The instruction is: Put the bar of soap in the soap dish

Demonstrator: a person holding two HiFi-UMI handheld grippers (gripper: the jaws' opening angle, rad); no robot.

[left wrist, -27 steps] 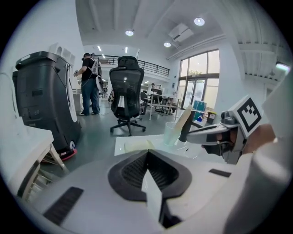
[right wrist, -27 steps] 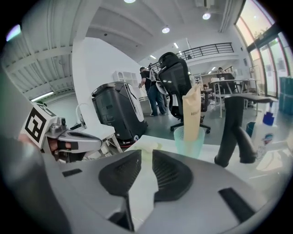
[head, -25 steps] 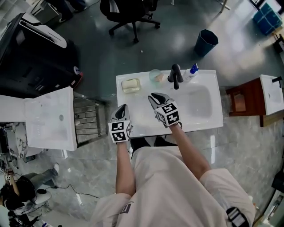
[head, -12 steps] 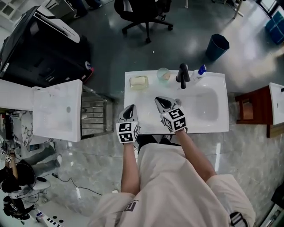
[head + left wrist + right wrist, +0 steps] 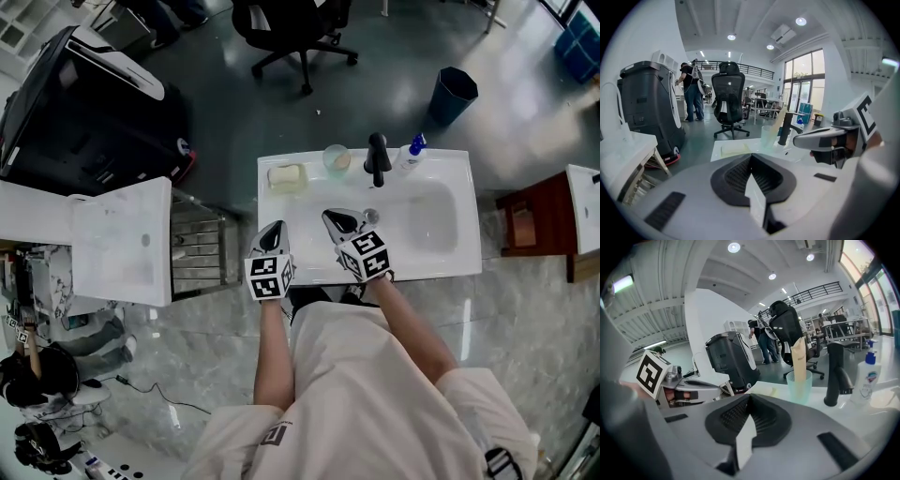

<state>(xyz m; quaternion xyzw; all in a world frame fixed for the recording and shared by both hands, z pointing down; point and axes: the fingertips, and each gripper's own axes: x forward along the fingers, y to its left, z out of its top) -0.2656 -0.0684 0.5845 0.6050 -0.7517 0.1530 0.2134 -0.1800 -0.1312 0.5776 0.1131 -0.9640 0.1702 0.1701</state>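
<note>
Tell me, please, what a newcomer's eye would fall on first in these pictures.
The white rectangular washbasin counter stands out at centre, with a black tap at its back edge and a pale yellow bar of soap at its back left corner. Over its near edge, the left tool and the right tool are both shut and empty.

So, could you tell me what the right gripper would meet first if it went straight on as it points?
Probably the bare white countertop, since the right gripper, jaws shut, tilts slightly down. Beyond that its line passes between the soap and the cup; depth is unclear.
</note>
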